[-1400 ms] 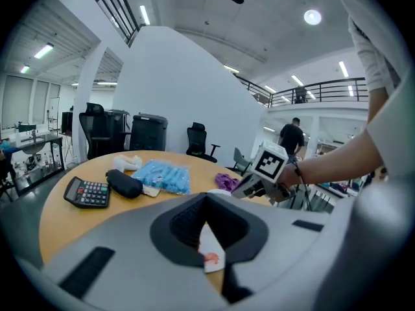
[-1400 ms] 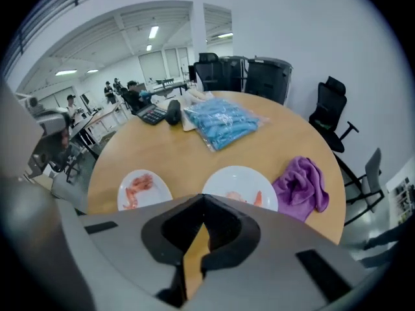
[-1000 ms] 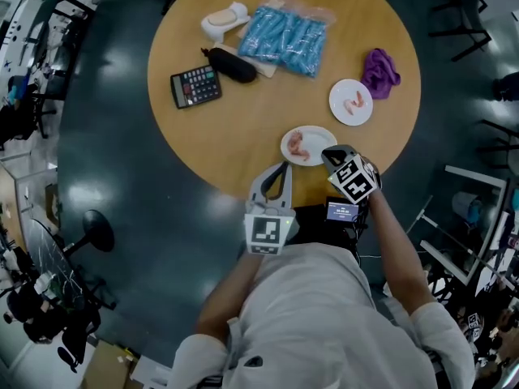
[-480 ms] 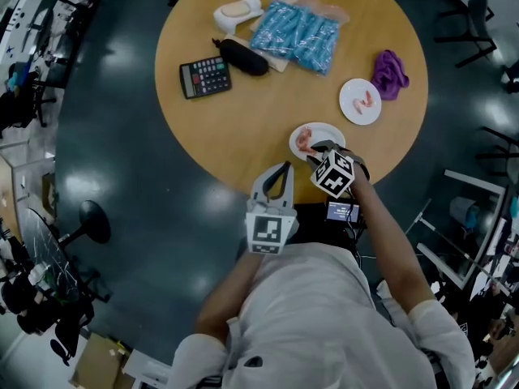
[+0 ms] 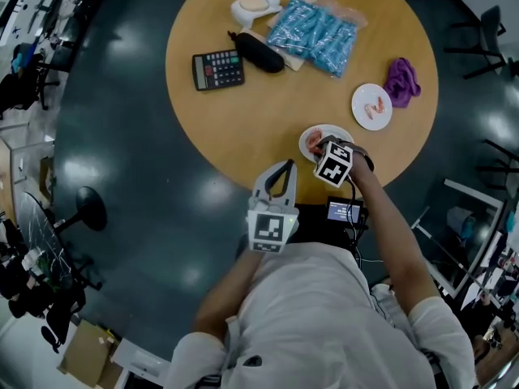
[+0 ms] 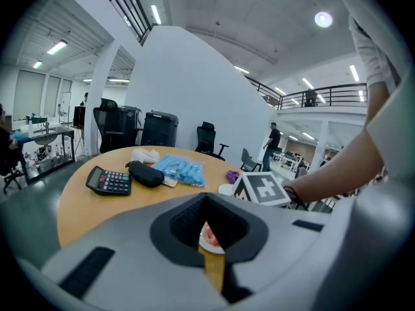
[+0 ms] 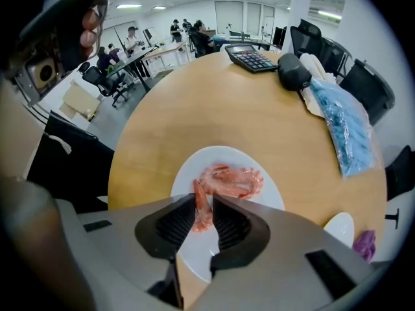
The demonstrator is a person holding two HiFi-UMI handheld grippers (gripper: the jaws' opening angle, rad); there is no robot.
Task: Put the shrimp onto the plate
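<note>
A white plate [image 7: 249,167] lies near the table's front edge with pink shrimp [image 7: 232,180] on it. One shrimp [image 7: 201,207] lies between the jaws of my right gripper [image 7: 202,203]; the jaws are closing and touch it on both sides. From the head view, the right gripper [image 5: 319,143] is over that near plate [image 5: 307,146]. A second plate [image 5: 362,97] with shrimp [image 5: 375,106] sits farther right. My left gripper [image 5: 281,167] hangs shut and empty just off the table's edge, and through its jaws [image 6: 207,199] the near plate [image 6: 211,243] shows.
On the round wooden table [image 5: 259,112] are a calculator [image 5: 217,70], a black case [image 5: 259,52], a blue bag [image 5: 314,32], a white object [image 5: 255,6] and a purple cloth [image 5: 403,81]. Dark floor and office chairs surround the table.
My right gripper has moved forward from the table's edge to over the near plate, and a shrimp now sits between its jaws. The left gripper has stayed put.
</note>
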